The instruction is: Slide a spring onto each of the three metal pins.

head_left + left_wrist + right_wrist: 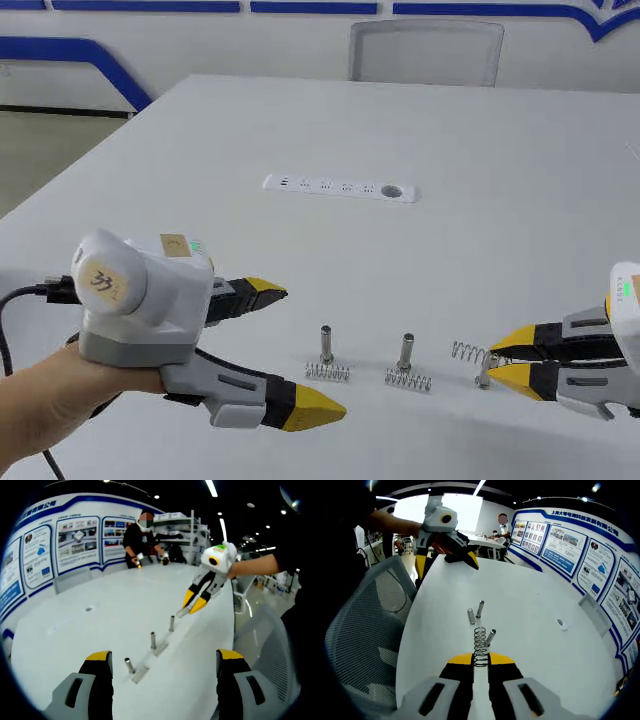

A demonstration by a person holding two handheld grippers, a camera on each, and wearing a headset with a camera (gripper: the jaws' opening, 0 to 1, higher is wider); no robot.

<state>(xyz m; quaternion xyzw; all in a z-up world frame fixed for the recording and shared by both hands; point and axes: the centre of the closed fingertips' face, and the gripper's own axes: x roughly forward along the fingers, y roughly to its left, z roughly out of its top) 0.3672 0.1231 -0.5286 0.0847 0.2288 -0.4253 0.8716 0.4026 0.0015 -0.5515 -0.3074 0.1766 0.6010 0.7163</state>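
Our right gripper (494, 360) has its jaws pinched nearly shut on one end of a spring (468, 352). In the right gripper view the spring sticks straight out from the tips toward 12 o'clock. It lies long and nearly flat, low by the table (450, 120). The nearest pin (483, 376) stands straight up just beside the spring, at about 1 o'clock from the tips. So the spring points along the table and the pin points up. We think the spring must be tipped until its free end faces down over the top of the pin. In the head view our left gripper (316, 350) is well apart from this pin, off toward 9 o'clock. Its jaws are wide and hold nothing, so the right gripper is the nearer one. The middle pin (405, 350) and the last pin (326, 343) stand bare. Each has a loose spring (408, 380) lying flat at 6 o'clock by its foot.
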